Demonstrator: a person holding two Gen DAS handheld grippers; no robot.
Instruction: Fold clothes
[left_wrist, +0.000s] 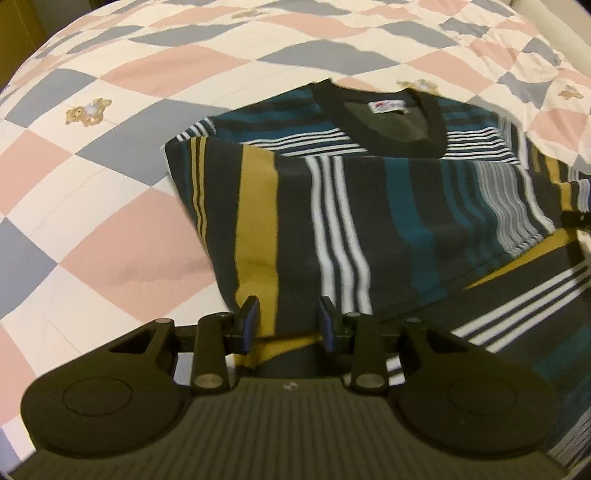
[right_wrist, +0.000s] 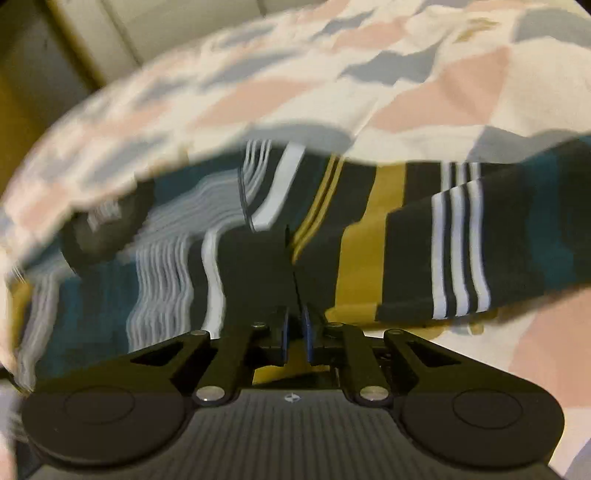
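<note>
A striped shirt (left_wrist: 351, 229) in black, teal, mustard and white lies on the quilt, its left side folded over the body. Its black V-neck collar (left_wrist: 388, 122) and white label point away from me. My left gripper (left_wrist: 289, 321) is open at the near edge of the folded panel, with a mustard and black stripe lying between its fingers. In the blurred right wrist view, my right gripper (right_wrist: 295, 325) is shut on a thin raised edge of the shirt (right_wrist: 369, 240), and the cloth drapes away on both sides of it.
A pink, grey-blue and white checked quilt (left_wrist: 110, 184) with small teddy bear prints (left_wrist: 88, 110) covers the bed all around the shirt. The quilt (right_wrist: 406, 92) fills the far side of the right wrist view. A pale wall and brown furniture (right_wrist: 55, 74) stand beyond the bed's edge.
</note>
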